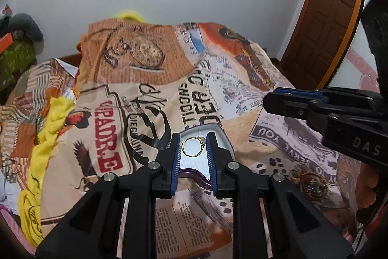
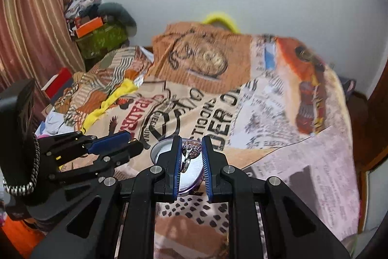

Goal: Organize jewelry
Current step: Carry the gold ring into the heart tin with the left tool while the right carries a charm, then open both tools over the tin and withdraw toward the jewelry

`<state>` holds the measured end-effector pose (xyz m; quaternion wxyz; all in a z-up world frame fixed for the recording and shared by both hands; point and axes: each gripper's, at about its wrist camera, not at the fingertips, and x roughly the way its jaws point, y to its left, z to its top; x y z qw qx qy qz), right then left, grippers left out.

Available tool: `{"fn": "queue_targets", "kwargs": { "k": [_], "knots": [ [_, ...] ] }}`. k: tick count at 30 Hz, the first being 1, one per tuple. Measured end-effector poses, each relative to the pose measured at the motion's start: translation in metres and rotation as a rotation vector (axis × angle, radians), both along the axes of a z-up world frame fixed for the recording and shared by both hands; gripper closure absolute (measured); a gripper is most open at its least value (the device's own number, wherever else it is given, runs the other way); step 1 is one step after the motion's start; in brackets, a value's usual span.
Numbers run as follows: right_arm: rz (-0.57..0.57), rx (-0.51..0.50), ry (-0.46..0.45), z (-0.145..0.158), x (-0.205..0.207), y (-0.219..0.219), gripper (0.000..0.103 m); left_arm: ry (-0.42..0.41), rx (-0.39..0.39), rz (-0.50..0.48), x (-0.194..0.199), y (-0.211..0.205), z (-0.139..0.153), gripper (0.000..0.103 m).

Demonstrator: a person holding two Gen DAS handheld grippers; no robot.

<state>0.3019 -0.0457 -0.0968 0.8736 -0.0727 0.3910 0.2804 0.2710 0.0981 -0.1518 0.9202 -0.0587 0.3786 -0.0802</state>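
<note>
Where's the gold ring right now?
In the left wrist view, the gold ring sits between the left claw fingers, over the heart-shaped tin on the printed bedspread. Whether it is gripped or lying in the tin is unclear.
</note>
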Motion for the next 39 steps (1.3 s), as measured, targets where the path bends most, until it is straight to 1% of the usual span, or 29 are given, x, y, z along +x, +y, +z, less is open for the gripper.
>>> {"fn": "queue_targets", "kwargs": {
  "k": [2, 6, 12, 15, 23, 28, 30, 33, 35, 39],
  "knots": [
    [0.002, -0.009, 0.03, -0.007, 0.008, 0.003, 0.088, 0.023, 0.003, -0.007, 0.007, 0.0, -0.009, 0.083],
    [0.014, -0.009, 0.119, -0.025, 0.023, 0.008, 0.088, 0.06, 0.015, -0.022, 0.019, -0.002, -0.023, 0.083],
    [0.033, -0.017, 0.217, -0.047, 0.036, 0.017, 0.088, 0.1, 0.026, -0.03, 0.033, -0.003, -0.039, 0.083],
    [0.035, -0.02, 0.258, -0.055, 0.043, 0.019, 0.088, 0.117, 0.019, -0.032, 0.038, -0.003, -0.046, 0.083],
    [0.037, -0.027, 0.307, -0.066, 0.053, 0.019, 0.088, 0.132, 0.013, -0.039, 0.043, -0.005, -0.05, 0.083],
    [0.048, 0.005, 0.365, -0.069, 0.056, 0.019, 0.088, 0.139, 0.022, -0.036, 0.042, -0.006, -0.048, 0.083],
    [0.043, 0.005, 0.363, -0.068, 0.056, 0.018, 0.088, 0.141, 0.027, -0.032, 0.04, -0.005, -0.046, 0.083],
    [0.039, 0.004, 0.351, -0.063, 0.053, 0.016, 0.084, 0.137, 0.036, -0.031, 0.036, -0.005, -0.042, 0.08],
    [0.032, -0.002, 0.331, -0.058, 0.05, 0.015, 0.083, 0.128, 0.042, -0.028, 0.032, -0.005, -0.036, 0.076],
    [0.021, -0.009, 0.282, -0.043, 0.041, 0.009, 0.083, 0.106, 0.037, -0.016, 0.022, -0.002, -0.022, 0.075]
  ]
}}
